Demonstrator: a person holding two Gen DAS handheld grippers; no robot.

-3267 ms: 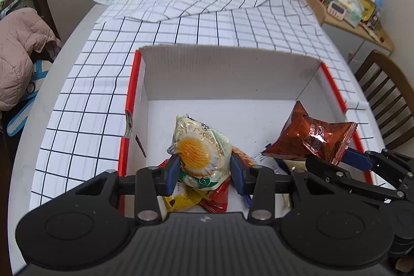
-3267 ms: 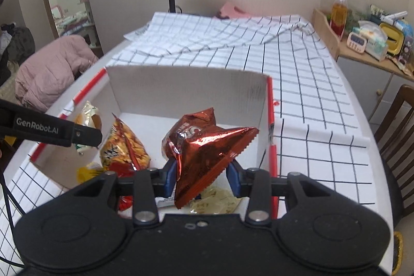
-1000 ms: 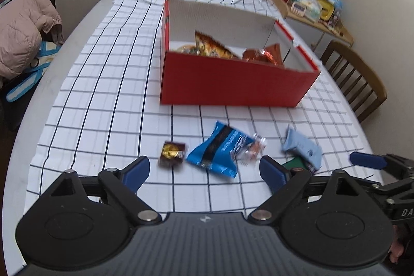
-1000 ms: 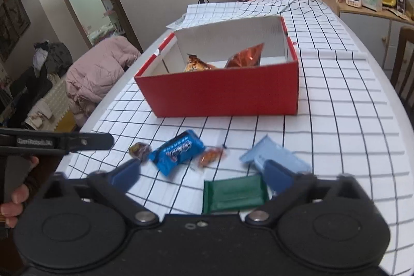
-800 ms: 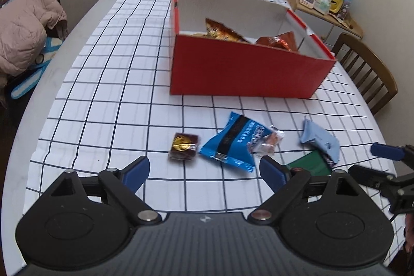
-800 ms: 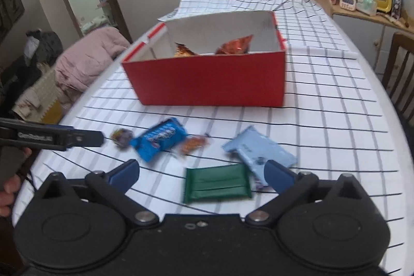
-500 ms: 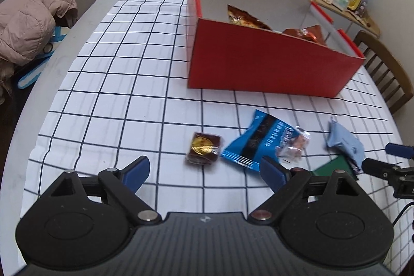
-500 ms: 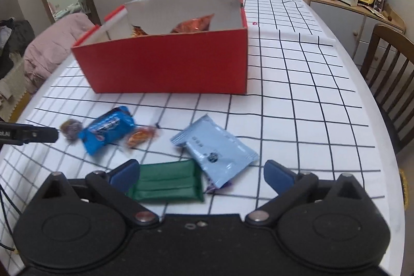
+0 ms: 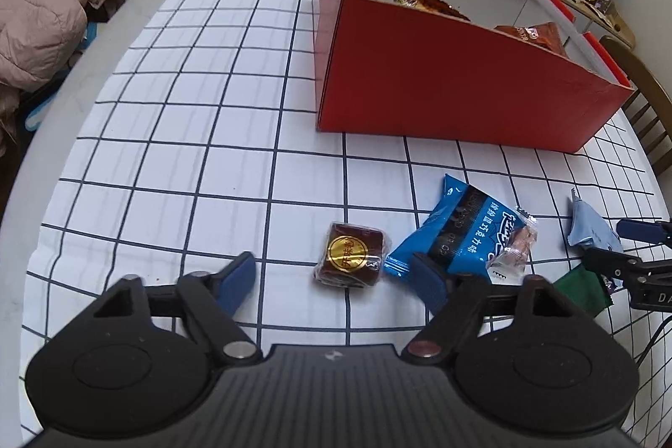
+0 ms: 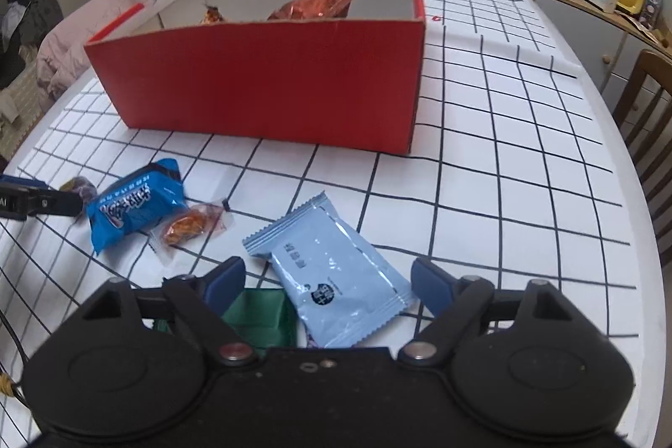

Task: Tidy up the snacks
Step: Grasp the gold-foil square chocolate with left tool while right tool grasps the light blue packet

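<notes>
Both grippers have come down from over the red box to the loose snacks in front of it, and the chip bags they held a few seconds ago now lie inside the box. Seen from the left wrist, the left gripper [image 9: 334, 278] hangs low over a checked tablecloth [image 9: 189, 120] with its blue fingers [image 9: 235, 282] apart and closing; a small brown sweet with a gold seal [image 9: 349, 260] sits between them, untouched, so it looks like the chosen pick. Just beside it lies a blue biscuit packet [image 9: 466, 234], with a tiny clear-wrapped candy [image 9: 514, 248] touching its right end. Seen from the right wrist, the right gripper [image 10: 327, 282] also has its fingers spread and closing, framing a pale blue sachet [image 10: 332, 271] that lies flat and slantwise, overlapping a dark green packet [image 10: 258, 315] at the bottom of the view. Neither pair of pads presses on anything yet. Each gripper tilts steeply downward, probably so the fingertips can straddle a flat wrapper from above. The red box [image 10: 269, 82] stands behind the snacks, open at the top, with a shiny copper-red bag [image 10: 315, 7] and an orange bag showing over its rim, ready to take the rest.
</notes>
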